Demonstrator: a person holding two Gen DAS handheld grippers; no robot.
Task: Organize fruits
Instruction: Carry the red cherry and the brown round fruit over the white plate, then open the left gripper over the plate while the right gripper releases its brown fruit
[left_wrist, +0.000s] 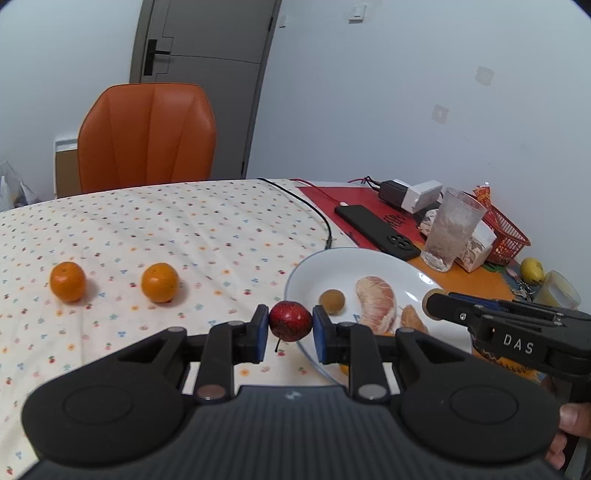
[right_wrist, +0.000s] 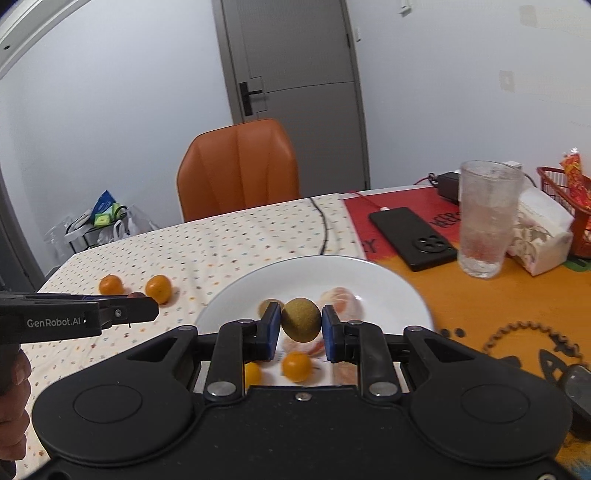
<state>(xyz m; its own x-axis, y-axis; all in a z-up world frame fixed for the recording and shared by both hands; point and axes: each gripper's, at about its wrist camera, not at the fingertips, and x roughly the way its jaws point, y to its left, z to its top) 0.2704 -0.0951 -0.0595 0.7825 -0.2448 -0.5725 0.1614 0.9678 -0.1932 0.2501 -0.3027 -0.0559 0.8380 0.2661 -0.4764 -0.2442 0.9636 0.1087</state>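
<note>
Small red fruit (left_wrist: 290, 319) pinched between blue pads of left gripper (left_wrist: 290, 326), just off white plate (left_wrist: 314, 266) rim at 9 o'clock. Brown round fruit (right_wrist: 301, 319) clamped in right gripper (right_wrist: 301, 326) above plate centre. Two oranges (left_wrist: 68, 281) (left_wrist: 160, 282) on dotted tablecloth (left_wrist: 166, 221), at 9 o'clock, well apart from plate.

"DAS" in white letters on side of right gripper (left_wrist: 432, 304), seen from left wrist view; "GenRobot.AI" in white on side of left gripper (right_wrist: 147, 308), seen from right wrist view; red mat (right_wrist: 413, 201) under the phone (right_wrist: 412, 236) has dark lettering, partly hidden, roughly "KEEPS", not fully readable
</note>
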